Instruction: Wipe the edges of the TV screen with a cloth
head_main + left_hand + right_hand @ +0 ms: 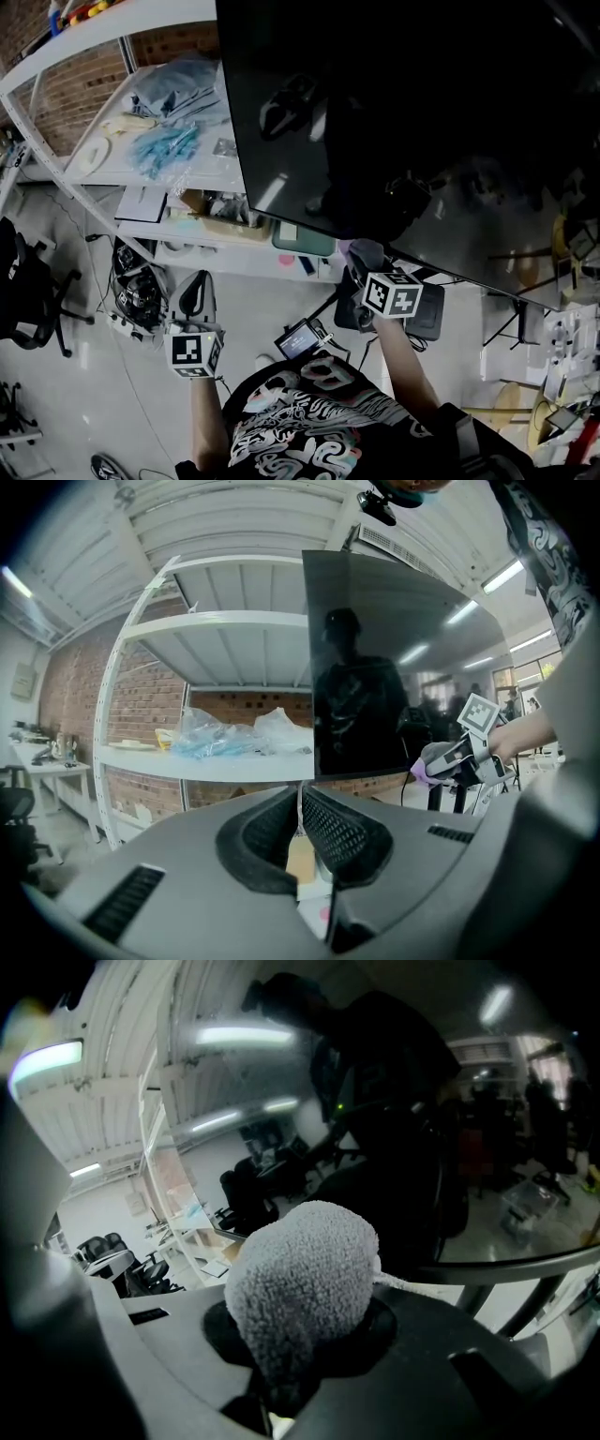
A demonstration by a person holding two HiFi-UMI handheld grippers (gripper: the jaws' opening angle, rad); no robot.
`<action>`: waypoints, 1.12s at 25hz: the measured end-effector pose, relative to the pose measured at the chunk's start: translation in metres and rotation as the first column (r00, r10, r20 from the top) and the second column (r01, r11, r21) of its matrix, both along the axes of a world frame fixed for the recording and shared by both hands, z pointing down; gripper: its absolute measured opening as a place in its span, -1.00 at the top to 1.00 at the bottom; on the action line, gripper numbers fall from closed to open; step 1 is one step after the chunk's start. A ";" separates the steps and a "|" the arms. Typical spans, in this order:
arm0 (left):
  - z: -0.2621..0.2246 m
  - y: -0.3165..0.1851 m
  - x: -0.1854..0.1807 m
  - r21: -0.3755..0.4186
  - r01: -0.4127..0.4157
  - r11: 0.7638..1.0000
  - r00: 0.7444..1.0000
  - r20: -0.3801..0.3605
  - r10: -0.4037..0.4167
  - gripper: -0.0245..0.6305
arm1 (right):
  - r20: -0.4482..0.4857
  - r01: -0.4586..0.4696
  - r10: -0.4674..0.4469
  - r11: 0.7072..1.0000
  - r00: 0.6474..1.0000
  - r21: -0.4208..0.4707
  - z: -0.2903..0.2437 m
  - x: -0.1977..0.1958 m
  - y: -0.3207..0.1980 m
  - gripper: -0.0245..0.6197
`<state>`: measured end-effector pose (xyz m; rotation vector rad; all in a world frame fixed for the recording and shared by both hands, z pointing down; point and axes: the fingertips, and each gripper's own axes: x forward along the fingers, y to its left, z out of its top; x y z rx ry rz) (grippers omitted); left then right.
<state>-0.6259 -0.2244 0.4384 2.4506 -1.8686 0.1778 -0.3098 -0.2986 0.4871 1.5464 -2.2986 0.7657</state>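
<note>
The right claw (364, 270) is clamped on a wad of grey cloth (300, 1283), which bulges past its tips in the right gripper view. In the head view the cloth sits at the lower edge of the TV (403, 122), around 6 o'clock on the panel; whether it touches the frame or hangs just short of it, I cannot tell. The left claw (302, 834) is closed with nothing between its 2 jaws. It hangs at 7 o'clock in the head view, well apart from the screen and near the shelf (141, 164). The cloth looks fluffy, light and soft, so it should squash flat and follow the bezel. Gripped by its gathered end, as here, the loose wad stays between the hard tips and the glass. The glossy panel is probably fragile and smear-prone, so light, even pressure along the rim seems wise.
</note>
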 end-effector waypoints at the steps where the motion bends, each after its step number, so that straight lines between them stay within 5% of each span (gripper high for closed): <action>1: 0.001 0.001 -0.002 0.001 -0.003 1.000 1.000 -0.001 0.003 0.84 | -0.002 0.000 0.000 1.000 1.000 0.001 0.000 -0.002 -0.001 0.57; 28: 0.009 0.015 -0.044 0.000 0.002 1.000 1.000 0.005 -0.002 0.84 | -0.003 -0.029 0.029 1.000 1.000 0.005 0.004 -0.034 -0.010 0.57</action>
